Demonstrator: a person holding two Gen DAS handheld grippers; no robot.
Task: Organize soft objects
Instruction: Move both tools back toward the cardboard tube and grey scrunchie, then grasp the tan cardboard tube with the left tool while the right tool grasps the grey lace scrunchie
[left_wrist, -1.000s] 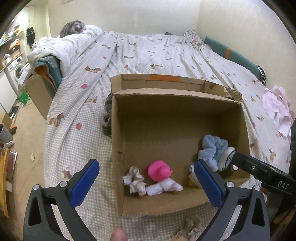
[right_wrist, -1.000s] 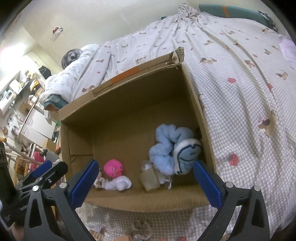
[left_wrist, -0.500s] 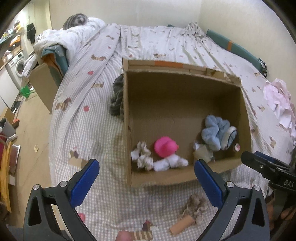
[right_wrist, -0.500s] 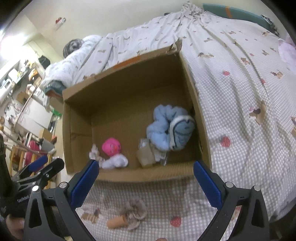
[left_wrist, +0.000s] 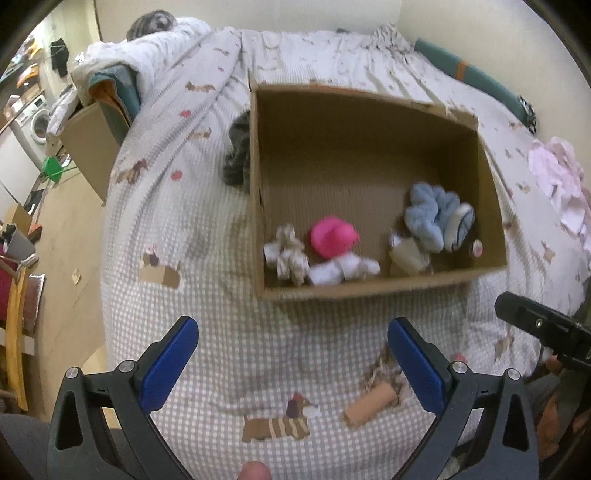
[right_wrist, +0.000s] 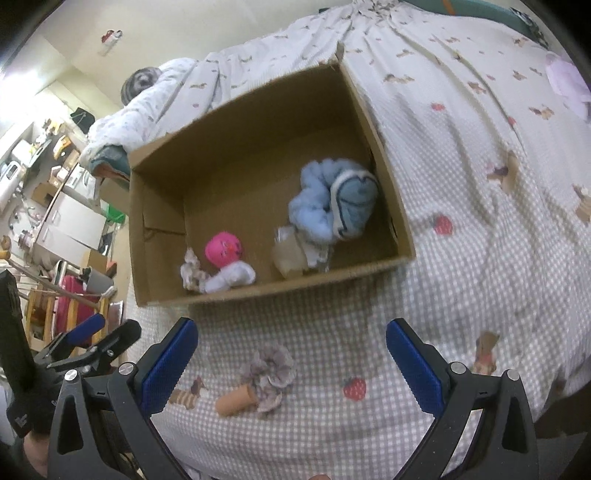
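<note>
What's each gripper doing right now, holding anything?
Left gripper: open, holding nothing, above the bedspread.
Right gripper: open, holding nothing, above the bedspread.

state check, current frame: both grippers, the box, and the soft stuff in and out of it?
left gripper: open, empty
right gripper: open, empty
cardboard box: open-topped, upright on the bed
pink plush: in the box
blue fluffy item: in the box
white sock: in the box
frilly item with tan tube: on the bedspread, outside the box

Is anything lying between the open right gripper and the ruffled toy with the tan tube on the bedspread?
Nothing visible. The right gripper is open above the ruffled toy, with only bare bedspread between.
</note>
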